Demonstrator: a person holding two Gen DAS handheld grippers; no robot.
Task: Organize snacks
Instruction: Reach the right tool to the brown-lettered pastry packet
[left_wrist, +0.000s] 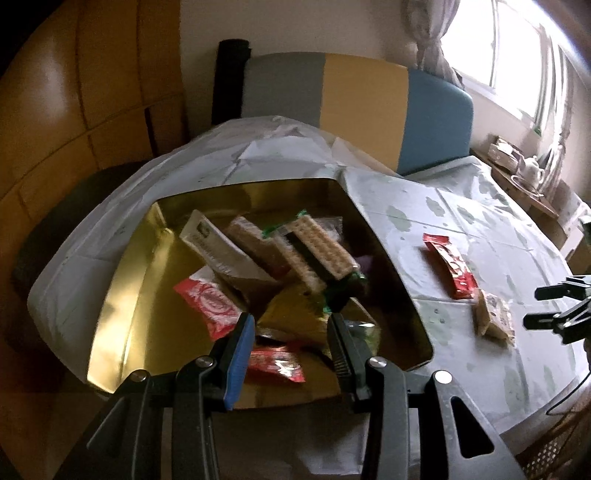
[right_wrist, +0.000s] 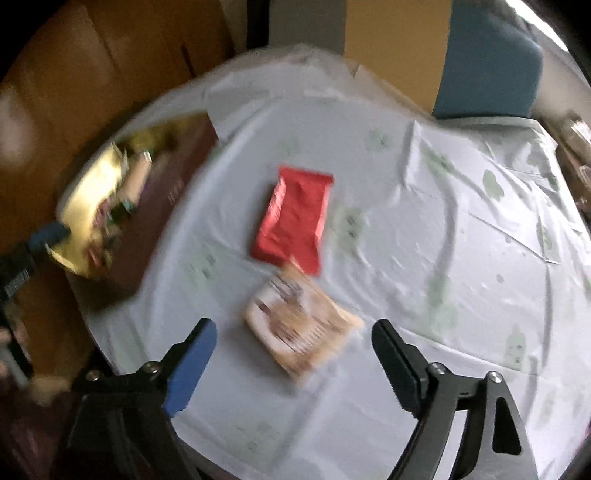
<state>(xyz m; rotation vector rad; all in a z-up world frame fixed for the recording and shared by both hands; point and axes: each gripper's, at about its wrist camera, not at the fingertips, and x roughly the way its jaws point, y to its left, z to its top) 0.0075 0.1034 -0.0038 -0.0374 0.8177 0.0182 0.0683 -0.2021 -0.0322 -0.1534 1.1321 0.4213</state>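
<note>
- Presently, the gold-lined box (left_wrist: 122, 306) serves as the landmark; it sits on the pale tablecloth (left_wrist: 461, 236) and already holds a loose heap of wrapped snacks, among them a wafer pack (left_wrist: 325, 247) and a red packet (left_wrist: 210, 306).
- Two snacks lie outside the box, on the cloth to its right: a red wrapper (right_wrist: 293, 218) farther off, and a beige biscuit pack (right_wrist: 299, 325) touching its near end.
- The right gripper (right_wrist: 293, 354) stands wide, empty, its jaws on either side of the biscuit pack without pressing on it. The view is blurred, so its height above the pack cannot be told.
- The left gripper (left_wrist: 291, 345) hovers over the near rim of the box, jaws narrow. Nothing is plainly clamped between them, though box contents show through the gap.
- Step in hand, as judged: picking up the biscuit pack for transfer to the box.
- Good practice: slow the approach, centre the jaws across the short sides of the pack, and lower until the tips meet the cloth beside it.
- Close gently; biscuits crush, and the film wrapper may slip.
- Avoid catching the tablecloth or dragging the red wrapper along.
- Keep the left gripper clear of the box opening during delivery.
</note>
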